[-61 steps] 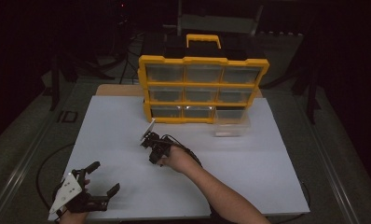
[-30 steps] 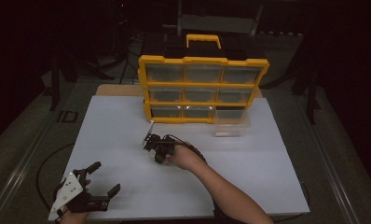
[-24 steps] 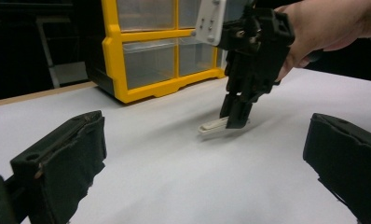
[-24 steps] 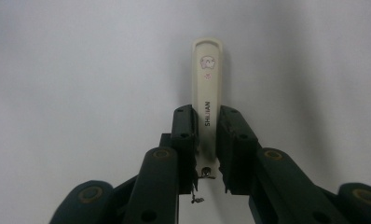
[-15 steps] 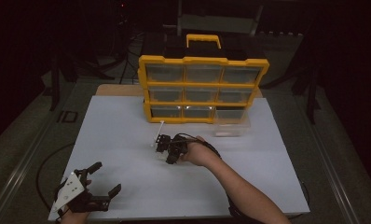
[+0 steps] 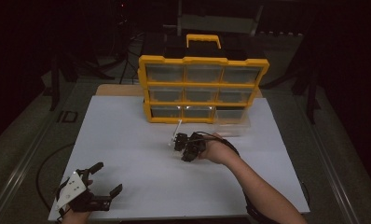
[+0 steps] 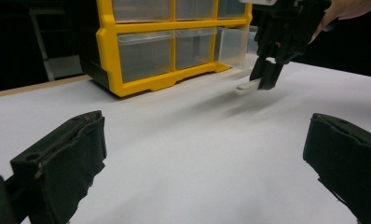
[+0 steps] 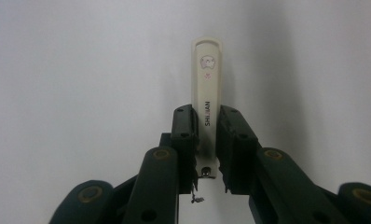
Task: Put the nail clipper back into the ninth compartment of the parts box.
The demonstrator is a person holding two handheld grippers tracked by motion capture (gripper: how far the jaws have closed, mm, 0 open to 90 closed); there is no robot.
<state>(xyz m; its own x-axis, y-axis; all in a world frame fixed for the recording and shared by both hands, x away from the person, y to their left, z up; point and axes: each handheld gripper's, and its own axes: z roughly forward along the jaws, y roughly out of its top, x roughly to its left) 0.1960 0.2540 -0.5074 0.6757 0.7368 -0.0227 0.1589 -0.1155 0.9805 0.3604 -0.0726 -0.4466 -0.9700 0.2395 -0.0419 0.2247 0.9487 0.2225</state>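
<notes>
A cream nail clipper [image 8: 207,79] with printed lettering lies flat over the white tabletop [image 8: 81,70], and my right gripper [image 8: 207,116] is shut on its near end. In the high view, the right gripper [image 6: 182,148] is at mid-table in front of the yellow organizer [image 6: 203,88], with the clipper [image 6: 176,131] sticking out toward the drawers. In the left gripper view, the clipper [image 7: 246,85] shows just above the table under the right gripper's jaws. My left gripper [image 6: 106,178] rests at the front left, open with nothing in it [image 7: 203,126].
The yellow organizer [image 7: 174,42] with clear drawers stands at the back of the white table [image 6: 127,140]. Its bottom right drawer [image 6: 232,120] is pulled out onto the table. Dark floor surrounds the table edges.
My right gripper has moved to the right across the table with the nail clipper in it. The left gripper has stayed in place.
</notes>
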